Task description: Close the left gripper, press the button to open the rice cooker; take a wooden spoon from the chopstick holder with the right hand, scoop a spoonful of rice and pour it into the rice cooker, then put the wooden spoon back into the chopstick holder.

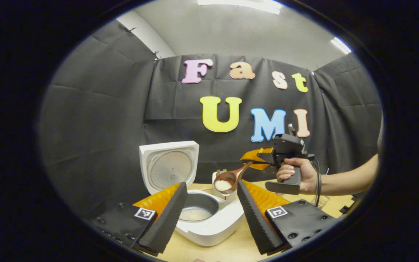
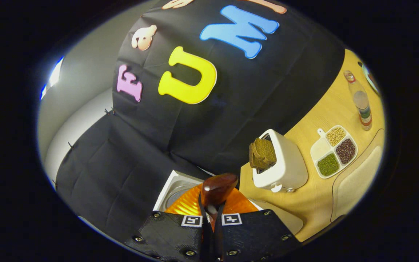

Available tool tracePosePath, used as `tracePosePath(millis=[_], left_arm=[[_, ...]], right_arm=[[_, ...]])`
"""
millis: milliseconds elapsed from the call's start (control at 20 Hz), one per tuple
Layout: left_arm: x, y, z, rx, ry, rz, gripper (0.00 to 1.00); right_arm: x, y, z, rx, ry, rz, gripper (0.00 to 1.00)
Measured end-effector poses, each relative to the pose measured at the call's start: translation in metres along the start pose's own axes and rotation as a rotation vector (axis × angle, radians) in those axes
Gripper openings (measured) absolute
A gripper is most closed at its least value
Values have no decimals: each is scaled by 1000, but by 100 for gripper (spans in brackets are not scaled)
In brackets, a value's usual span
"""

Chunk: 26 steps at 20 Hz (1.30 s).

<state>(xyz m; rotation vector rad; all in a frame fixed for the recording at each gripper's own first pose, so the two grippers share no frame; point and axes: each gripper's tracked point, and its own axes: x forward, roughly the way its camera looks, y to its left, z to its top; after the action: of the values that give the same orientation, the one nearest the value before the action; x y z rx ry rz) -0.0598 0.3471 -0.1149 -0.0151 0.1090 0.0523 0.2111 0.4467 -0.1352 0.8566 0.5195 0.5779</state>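
Observation:
The white rice cooker (image 1: pixel 213 227) stands with its lid (image 1: pixel 169 165) raised and a little rice on the bottom of its grey pot (image 1: pixel 198 207). My left gripper (image 1: pixel 211 218) is open, one finger on each side of the pot, holding nothing. The wooden spoon (image 1: pixel 229 180) carries a heap of white rice and hangs just above the cooker's far right rim. My right gripper (image 1: pixel 252 161), held by a hand (image 1: pixel 296 174), is shut on its handle. In the right gripper view the spoon (image 2: pixel 217 187) sticks out from between my right gripper's (image 2: pixel 211 214) closed fingers, above the cooker lid (image 2: pixel 173 193).
A white holder (image 1: pixel 216 176) stands behind the spoon. On the wooden table (image 2: pixel 326 109) are a white toaster (image 2: pixel 284 167) with dark bread, a divided dish (image 2: pixel 335 151) of beans and grains, a bottle (image 2: pixel 360 102) and a beige mat (image 2: pixel 356 180).

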Motion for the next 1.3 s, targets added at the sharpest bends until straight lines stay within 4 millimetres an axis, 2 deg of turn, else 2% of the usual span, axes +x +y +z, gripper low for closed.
tracePosePath(millis=[50,100,300,550,750,850,950,1100,1150,1200,1300], left_arm=[[-2,4,-1,-1,2,14,93],[-3,8,-3,-3,5,26,98],[-10,20,-9,-20,12,77,95],[-17,34,-19,-15,33,127,95],[-30,42,-23,-29,38,152,94],[-32,47,-20,-33,29,167,93],[-32,50,-22,-34,28,179,95],[-34,52,-23,-28,30,185,93],[-35,52,-22,-23,27,184,95],[-36,52,-21,-17,23,184,98],[-34,51,-19,-11,24,183,93]], right_arm=[[12,3,-8,-32,19,0,5],[22,3,-16,-68,41,-7,5],[55,4,-48,-239,111,-42,5],[84,3,-86,-500,191,-82,5],[96,17,-113,-820,239,-73,5],[96,34,-124,-995,248,-26,5],[91,52,-143,-1128,258,32,5],[90,61,-158,-1263,270,82,5],[88,63,-163,-1285,279,103,5],[86,65,-165,-1294,285,120,5],[81,69,-157,-1291,275,126,5]])
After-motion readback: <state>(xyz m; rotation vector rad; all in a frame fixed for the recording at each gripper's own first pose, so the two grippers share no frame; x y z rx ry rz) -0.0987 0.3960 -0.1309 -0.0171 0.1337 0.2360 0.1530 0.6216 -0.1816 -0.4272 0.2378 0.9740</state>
